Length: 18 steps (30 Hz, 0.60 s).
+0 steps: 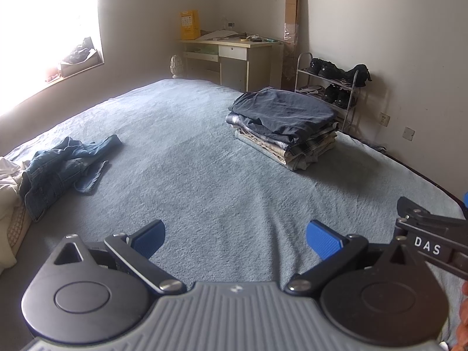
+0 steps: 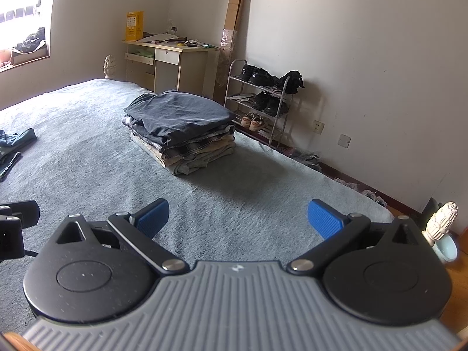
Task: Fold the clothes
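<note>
A stack of folded clothes (image 1: pixel 288 124) (image 2: pixel 182 128) with a dark navy garment on top sits on the far right part of the blue-grey bed (image 1: pixel 204 161) (image 2: pixel 87 152). Crumpled blue jeans (image 1: pixel 61 165) (image 2: pixel 13 146) lie unfolded at the bed's left, beside white cloth (image 1: pixel 7 181). My left gripper (image 1: pixel 235 238) hovers open over bare bedspread, holding nothing. My right gripper (image 2: pixel 238 218) is open too, empty, nearer the stack. Part of the right gripper's body (image 1: pixel 430 234) shows at the right edge of the left wrist view.
A shoe rack (image 2: pixel 260 96) (image 1: pixel 330 87) with dark shoes stands against the wall beyond the bed's right edge. A desk (image 1: pixel 234 55) (image 2: pixel 169 58) with a yellow box (image 2: pixel 134 26) fills the far corner. A bedpost knob (image 2: pixel 441 223) rises at near right.
</note>
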Each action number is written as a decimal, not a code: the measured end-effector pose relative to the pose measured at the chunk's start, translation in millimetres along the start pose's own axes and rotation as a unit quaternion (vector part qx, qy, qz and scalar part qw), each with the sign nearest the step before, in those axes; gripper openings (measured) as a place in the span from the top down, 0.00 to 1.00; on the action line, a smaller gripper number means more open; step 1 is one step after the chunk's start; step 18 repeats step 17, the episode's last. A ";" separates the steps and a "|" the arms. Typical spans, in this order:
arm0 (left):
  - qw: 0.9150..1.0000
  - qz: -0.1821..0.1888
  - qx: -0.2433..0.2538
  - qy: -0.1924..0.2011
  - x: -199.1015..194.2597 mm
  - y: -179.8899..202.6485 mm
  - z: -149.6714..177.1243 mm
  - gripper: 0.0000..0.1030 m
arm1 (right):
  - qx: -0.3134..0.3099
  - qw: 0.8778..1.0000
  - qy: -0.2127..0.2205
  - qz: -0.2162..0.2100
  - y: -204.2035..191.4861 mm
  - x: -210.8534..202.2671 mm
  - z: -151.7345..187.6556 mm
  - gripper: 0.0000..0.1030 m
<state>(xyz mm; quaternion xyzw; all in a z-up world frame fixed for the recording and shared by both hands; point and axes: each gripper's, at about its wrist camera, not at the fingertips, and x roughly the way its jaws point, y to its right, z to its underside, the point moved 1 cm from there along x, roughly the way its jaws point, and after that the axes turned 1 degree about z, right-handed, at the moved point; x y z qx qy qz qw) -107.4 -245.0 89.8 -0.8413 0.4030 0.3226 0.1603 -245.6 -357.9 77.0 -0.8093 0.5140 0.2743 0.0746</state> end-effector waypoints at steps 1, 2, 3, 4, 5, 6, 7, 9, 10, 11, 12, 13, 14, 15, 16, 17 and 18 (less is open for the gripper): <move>1.000 0.000 0.000 0.000 -0.1 0.1 0.0 0.00 | -0.001 1.000 0.000 -0.001 0.0 0.2 0.1 0.01; 1.000 -0.001 0.000 0.000 -0.1 0.2 0.0 0.00 | -0.001 1.000 0.001 -0.001 0.1 0.2 0.0 0.01; 1.000 -0.001 0.000 0.000 -0.2 0.2 0.1 0.00 | -0.002 1.000 0.001 -0.001 0.1 0.1 -0.1 0.01; 1.000 -0.001 0.000 0.000 -0.2 0.3 0.1 0.00 | -0.001 1.000 0.001 -0.001 0.4 0.0 0.0 0.01; 1.000 -0.002 0.000 0.000 -0.3 0.4 0.1 0.00 | -0.001 1.000 0.001 -0.001 0.7 0.0 0.0 0.01; 1.000 -0.002 0.000 0.000 -0.3 0.5 0.1 0.00 | 0.000 1.000 0.001 -0.002 0.7 -0.1 0.5 0.01; 1.000 -0.002 0.000 0.000 -0.4 0.6 0.2 0.00 | 0.000 1.000 0.000 -0.001 0.7 -0.1 0.8 0.01; 1.000 -0.003 0.000 0.000 -0.5 0.4 0.3 0.00 | 0.000 1.000 0.000 -0.001 0.7 0.1 1.4 0.01; 1.000 -0.003 0.000 0.000 -0.4 0.4 0.4 0.00 | 0.000 1.000 0.000 -0.002 0.7 0.2 1.1 0.01; 1.000 -0.004 -0.001 -0.001 -0.3 0.5 0.3 0.00 | 0.000 1.000 0.000 -0.002 0.9 0.3 0.9 0.01; 1.000 -0.004 -0.001 -0.001 -0.2 0.5 0.3 0.00 | 0.000 1.000 0.000 -0.002 0.7 0.7 0.3 0.01; 1.000 -0.004 -0.001 -0.002 -0.1 0.2 0.5 0.00 | 0.000 1.000 0.000 -0.002 0.7 0.6 0.2 0.01; 1.000 -0.004 -0.001 -0.002 -0.1 -0.2 1.2 0.00 | 0.000 1.000 0.000 -0.002 0.6 0.8 0.1 0.01; 1.000 -0.004 -0.001 -0.002 -0.3 -0.3 1.3 0.00 | -0.001 1.000 0.000 -0.003 0.6 0.9 0.1 0.01; 1.000 -0.003 -0.001 -0.002 -0.3 -0.3 1.5 0.00 | -0.001 1.000 0.000 -0.003 0.5 1.1 0.0 0.01; 1.000 -0.003 -0.001 -0.002 0.1 -0.5 1.6 0.00 | -0.001 1.000 0.000 -0.004 0.3 1.2 0.1 0.01; 1.000 -0.003 -0.001 -0.002 0.1 -0.5 1.6 0.00 | -0.001 1.000 0.000 -0.004 0.3 1.2 0.1 0.01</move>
